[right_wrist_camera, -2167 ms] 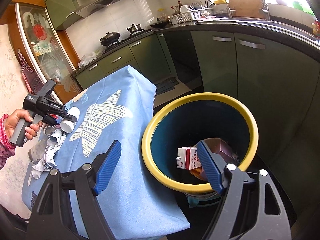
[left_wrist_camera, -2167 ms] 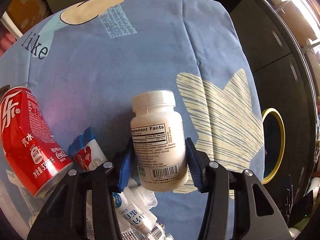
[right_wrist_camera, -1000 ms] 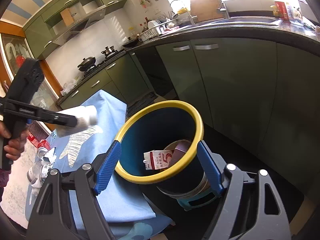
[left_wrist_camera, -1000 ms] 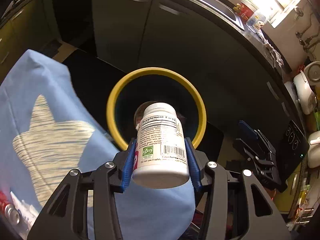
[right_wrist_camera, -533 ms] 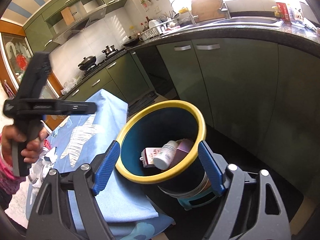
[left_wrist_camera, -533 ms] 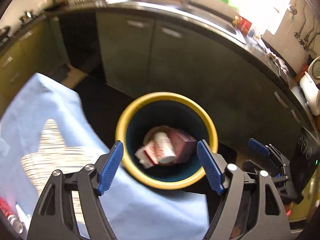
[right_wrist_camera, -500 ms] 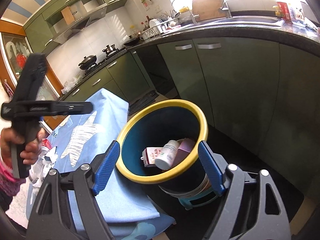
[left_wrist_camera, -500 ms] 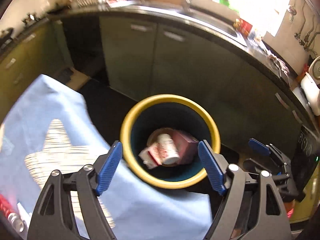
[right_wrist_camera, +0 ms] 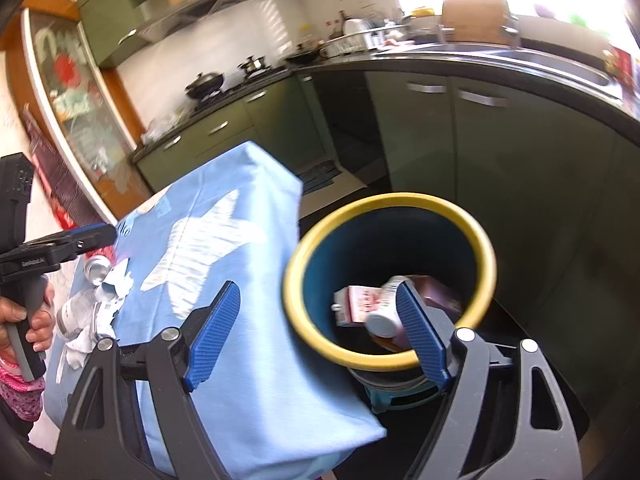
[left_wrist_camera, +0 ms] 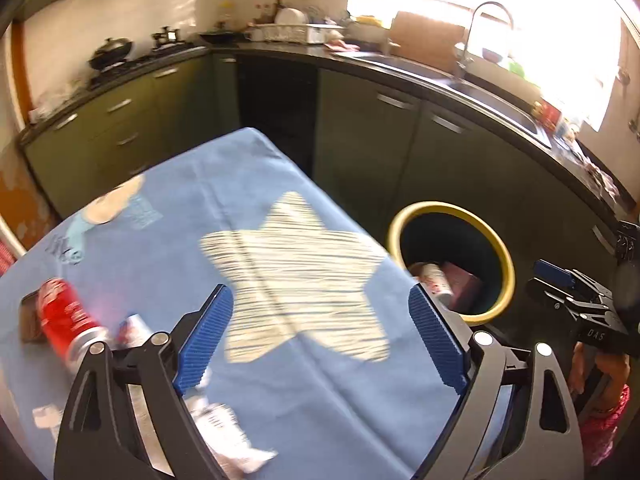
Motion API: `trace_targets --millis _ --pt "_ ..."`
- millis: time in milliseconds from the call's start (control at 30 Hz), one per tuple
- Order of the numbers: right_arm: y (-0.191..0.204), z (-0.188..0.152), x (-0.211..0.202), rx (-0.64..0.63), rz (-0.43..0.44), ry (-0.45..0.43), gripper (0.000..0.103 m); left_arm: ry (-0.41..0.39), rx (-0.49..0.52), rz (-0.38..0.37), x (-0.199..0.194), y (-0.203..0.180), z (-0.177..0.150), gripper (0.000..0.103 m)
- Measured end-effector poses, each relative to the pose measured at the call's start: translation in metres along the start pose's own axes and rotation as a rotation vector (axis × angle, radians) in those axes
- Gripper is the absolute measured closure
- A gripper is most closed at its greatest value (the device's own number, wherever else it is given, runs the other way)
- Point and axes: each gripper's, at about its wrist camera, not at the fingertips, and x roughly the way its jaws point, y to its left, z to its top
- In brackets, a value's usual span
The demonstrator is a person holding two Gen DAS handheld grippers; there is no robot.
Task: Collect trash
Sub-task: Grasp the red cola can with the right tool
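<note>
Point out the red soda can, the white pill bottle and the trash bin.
red soda can [left_wrist_camera: 66, 316]: left wrist view, side.
white pill bottle [right_wrist_camera: 384, 308]: right wrist view, body.
trash bin [right_wrist_camera: 384, 200]: right wrist view, yellow rim.

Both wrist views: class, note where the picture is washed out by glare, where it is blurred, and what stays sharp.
Left wrist view: the window is blown out white, the red can is smeared, the left hand-held gripper is crisp. Right wrist view: glare top right, the bin is softly blurred, the right hand-held gripper is sharp.
</note>
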Motion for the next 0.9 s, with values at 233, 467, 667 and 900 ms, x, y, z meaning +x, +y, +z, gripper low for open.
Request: trace_targets --millis 233,467,667,900 --pt "0.073 0.01 0.026 -0.135 0.04 0.052 0.027 -0.125 -0.175 0.143 -0.071 0.115 -0.035 0.005" --pt "0.157 0.019 0.061 -0.287 0.123 0.106 0.027 -0.203 -0.366 0.399 -0.121 0.234 -0.085 0.005" --pt "0.227 0.029 0.095 -0.412 0.212 0.186 0.027 -0.202 -0.536 0.493 -0.115 0.305 -0.13 0.005" --pt "0.312 0.049 0.144 -0.533 0.314 0.323 0.027 -0.181 -0.614 0.483 -0.092 0.323 -0.146 0.005"
